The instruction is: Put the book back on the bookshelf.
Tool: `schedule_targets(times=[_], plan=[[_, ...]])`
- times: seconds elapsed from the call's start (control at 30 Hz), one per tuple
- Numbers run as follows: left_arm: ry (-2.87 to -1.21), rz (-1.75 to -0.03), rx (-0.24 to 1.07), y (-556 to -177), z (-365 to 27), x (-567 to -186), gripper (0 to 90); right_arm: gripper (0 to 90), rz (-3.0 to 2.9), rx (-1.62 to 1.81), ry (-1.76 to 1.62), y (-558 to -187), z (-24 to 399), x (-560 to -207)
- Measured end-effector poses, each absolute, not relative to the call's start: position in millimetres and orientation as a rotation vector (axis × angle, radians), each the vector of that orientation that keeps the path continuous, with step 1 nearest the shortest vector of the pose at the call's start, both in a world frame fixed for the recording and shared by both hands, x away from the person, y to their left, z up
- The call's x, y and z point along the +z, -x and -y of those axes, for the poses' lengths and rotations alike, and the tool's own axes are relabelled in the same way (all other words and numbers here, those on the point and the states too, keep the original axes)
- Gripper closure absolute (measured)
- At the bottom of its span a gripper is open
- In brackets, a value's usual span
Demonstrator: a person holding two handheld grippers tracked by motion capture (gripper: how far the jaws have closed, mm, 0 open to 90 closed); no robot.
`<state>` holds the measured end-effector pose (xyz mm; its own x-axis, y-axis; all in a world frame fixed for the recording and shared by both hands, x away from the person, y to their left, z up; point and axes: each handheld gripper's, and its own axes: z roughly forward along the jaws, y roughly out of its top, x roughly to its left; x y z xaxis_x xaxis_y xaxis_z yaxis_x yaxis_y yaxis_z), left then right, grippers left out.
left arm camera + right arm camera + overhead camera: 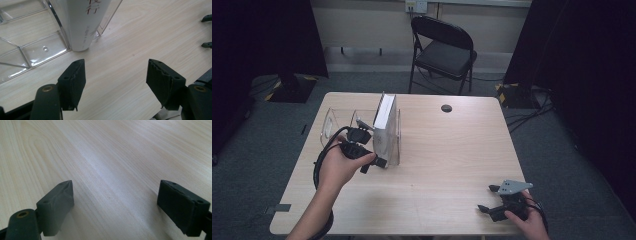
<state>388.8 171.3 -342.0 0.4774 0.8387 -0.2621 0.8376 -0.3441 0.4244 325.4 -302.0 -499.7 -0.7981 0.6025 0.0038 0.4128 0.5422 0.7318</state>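
The left gripper (373,161) hovers with jaws apart – nothing between them – just beside the upright white book (384,131) in the clear plastic divided rack (328,126); the right gripper (490,199) rests open near the table's (447,155) edge.

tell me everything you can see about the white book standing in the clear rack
The white book stands upright in the clear plastic rack, in the compartment at the rack's right end, on the left half of the wooden table. Its cover looks plain white or pale grey, with the page edges facing up. In the left gripper view its rounded spine carries red characters and small dark print, too small to read. Its bottom rests on the rack's base. The left gripper, open, sits just in front of it without touching.
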Motion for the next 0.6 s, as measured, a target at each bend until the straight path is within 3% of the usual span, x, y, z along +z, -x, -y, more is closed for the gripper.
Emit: schedule_targets(times=[0.6], plan=[[-2.212, -1.379, -0.040, -381, -174, -373, 31.5, 13.2, -2.534, 1.104, -0.848, -325, 302, -500]])
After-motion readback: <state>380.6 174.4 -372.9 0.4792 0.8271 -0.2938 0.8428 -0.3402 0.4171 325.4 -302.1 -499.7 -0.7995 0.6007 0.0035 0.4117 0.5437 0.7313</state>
